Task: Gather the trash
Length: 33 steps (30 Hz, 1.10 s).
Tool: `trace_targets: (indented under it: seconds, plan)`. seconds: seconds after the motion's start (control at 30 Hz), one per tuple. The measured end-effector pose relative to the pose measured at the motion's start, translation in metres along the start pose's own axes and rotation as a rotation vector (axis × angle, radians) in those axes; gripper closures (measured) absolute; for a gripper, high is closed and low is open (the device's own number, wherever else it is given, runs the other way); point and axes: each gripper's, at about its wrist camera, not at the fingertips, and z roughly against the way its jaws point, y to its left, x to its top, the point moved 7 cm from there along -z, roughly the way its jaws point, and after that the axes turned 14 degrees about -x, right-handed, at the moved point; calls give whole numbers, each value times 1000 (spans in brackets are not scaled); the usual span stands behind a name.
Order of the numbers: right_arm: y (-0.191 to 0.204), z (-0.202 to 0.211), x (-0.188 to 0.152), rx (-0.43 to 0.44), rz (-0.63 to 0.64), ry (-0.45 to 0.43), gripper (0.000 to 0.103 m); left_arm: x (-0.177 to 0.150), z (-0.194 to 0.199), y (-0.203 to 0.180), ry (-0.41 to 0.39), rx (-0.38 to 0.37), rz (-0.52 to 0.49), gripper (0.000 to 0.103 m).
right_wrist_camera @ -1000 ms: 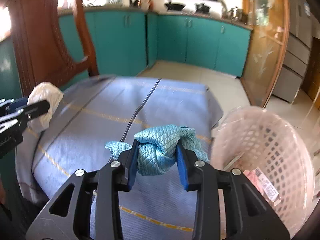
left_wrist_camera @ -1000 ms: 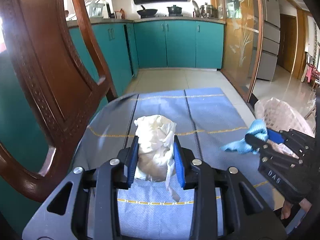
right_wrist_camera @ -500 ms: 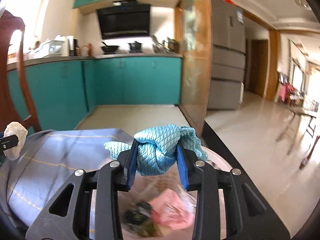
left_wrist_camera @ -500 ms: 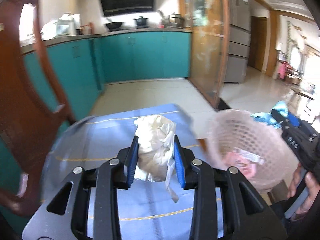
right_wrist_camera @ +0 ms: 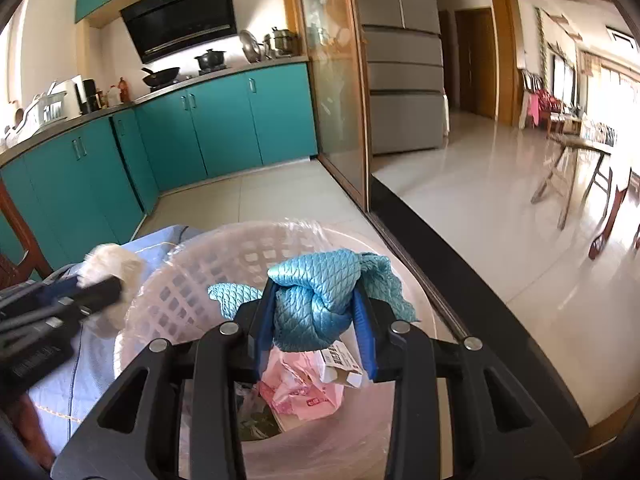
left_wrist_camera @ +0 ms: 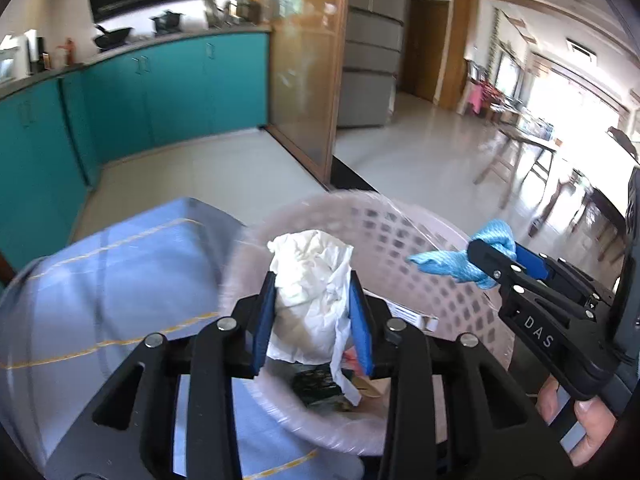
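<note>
In the left wrist view, the left gripper point(left_wrist_camera: 313, 316) is nearest to the camera. Its two blue pads are closed on a crumpled white tissue point(left_wrist_camera: 310, 276), which stands up between them, with a thin strip hanging below. The grip is in the middle of the wad, probably so that the loose paper does not slip out while it is carried.

Just behind and under the tissue is the pink basket point(left_wrist_camera: 400, 240), lined with a clear plastic bag. The tissue is held above the basket's opening, so it seems ready to be dropped there. Some trash is already at the bottom: pink packaging point(right_wrist_camera: 304, 392), a small carton with a white label point(right_wrist_camera: 340, 364), and something dark that is too blurred to name.

The right gripper point(right_wrist_camera: 316, 312) is closed on a knotted blue cloth point(right_wrist_camera: 316, 292), which it pinches at the thick part. The cloth also hangs over the basket, nearer its right rim in the left wrist view. Both items are therefore in the air above the basket and not yet inside it. The task appears almost at the release step for both hands.

To the left of the basket lies the blue quilted cover point(left_wrist_camera: 120, 280) with yellow lines; the basket stands just beside its edge. Farther away are the teal cabinets point(right_wrist_camera: 224, 120), the black range hood point(right_wrist_camera: 180, 12), the grey refrigerator point(right_wrist_camera: 400, 52) and, at the far right, a bright room with wooden chairs.
</note>
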Motion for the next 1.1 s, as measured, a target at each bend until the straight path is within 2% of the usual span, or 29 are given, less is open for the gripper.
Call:
trace_targets:
  seconds: [0.03,0.1,0.2,0.3,0.43,0.47,0.53,0.57,0.6,0.7,0.83,0.93,0.97,1.1]
  plan:
    - [-1,-2,-1,-5,-1,6,68,-2,-9,-3,16,-13,-2,63]
    - [-1,-6,-3,-3,0,17,68,-4,-15,-5,25,-20,-9,47]
    - [4,-9,-3,5,12,25,68,-4,-13,-3,11,3,-26,29]
    - [16,-9,-4,52,29,35,67,-1,0,7,-13,49,-32,26]
    - [33,-8,-8,84,84,39,66,-5,36,35,-67,125,21,22]
    - [37,-8,-9,95,100,40,63,-5,44,42,-77,135,31,20]
    - [48,-7,-11,107,130,44,50,-13,65,56,-99,175,49,16]
    - [50,-5,-10,97,138,37,36,-17,75,60,-106,193,55,13]
    - [52,-4,-10,86,144,25,26,-20,84,64,-114,207,58,11]
    - [51,2,-9,76,129,-1,16,-32,115,75,-125,268,59,7]
    - [42,17,-6,40,81,-66,13,-48,156,77,-122,351,32,4]
    - [41,56,-23,7,69,-74,9,-61,185,79,-123,387,31,4]
    - [42,74,-30,4,77,-74,5,-66,197,79,-128,396,39,3]
    - [55,143,-39,36,117,-131,3,-79,240,72,-153,426,61,3]
